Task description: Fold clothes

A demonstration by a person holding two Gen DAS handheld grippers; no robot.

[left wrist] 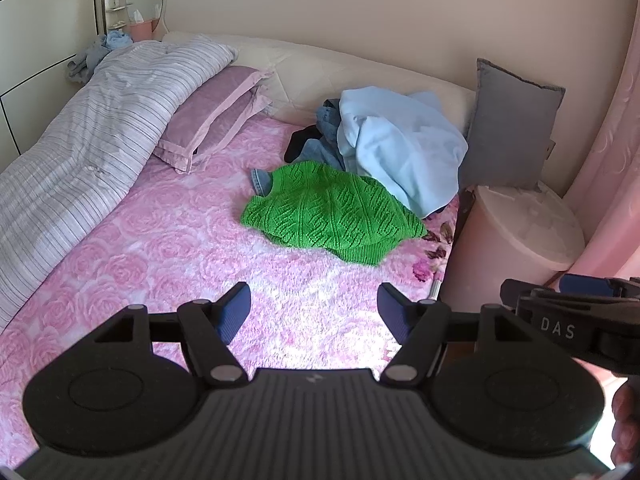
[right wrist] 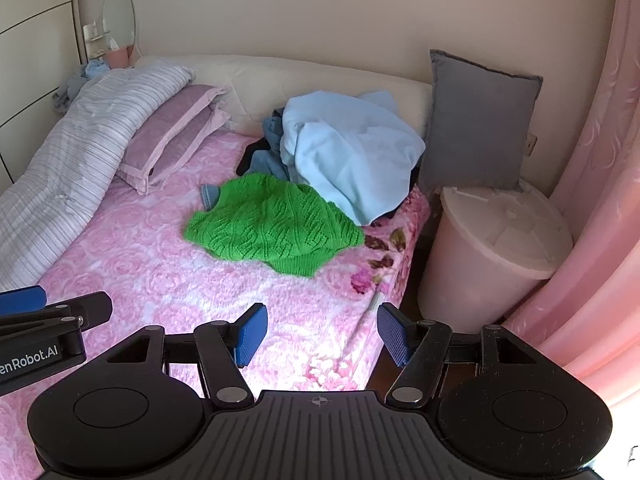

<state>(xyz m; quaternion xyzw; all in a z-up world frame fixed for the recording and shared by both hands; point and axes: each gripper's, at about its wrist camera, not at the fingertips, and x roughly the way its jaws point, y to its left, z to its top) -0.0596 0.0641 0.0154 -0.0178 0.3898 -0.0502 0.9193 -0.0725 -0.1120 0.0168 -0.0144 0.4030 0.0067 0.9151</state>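
A crumpled green knit sweater (left wrist: pixel 332 212) (right wrist: pixel 272 222) lies on the pink rose bedspread (left wrist: pixel 160 248) (right wrist: pixel 140 256). Behind it sits a heap with a light blue garment (left wrist: pixel 404 148) (right wrist: pixel 352 152), blue jeans (left wrist: pixel 326 136) (right wrist: pixel 272 140) and something black (left wrist: pixel 302 140). My left gripper (left wrist: pixel 314 314) is open and empty, above the bedspread short of the sweater. My right gripper (right wrist: pixel 322 334) is open and empty, over the bed's right edge. Each gripper shows at the side of the other's view, the right in the left wrist view (left wrist: pixel 568 312), the left in the right wrist view (right wrist: pixel 48 312).
A striped duvet (left wrist: pixel 80 152) and purple pillows (left wrist: pixel 212 116) lie along the bed's left. A grey cushion (left wrist: pixel 512 132) leans on the wall. A pink lidded bin (right wrist: pixel 496 248) stands beside the bed, next to a pink curtain (right wrist: pixel 600 200). A wardrobe (left wrist: pixel 40 40) stands far left.
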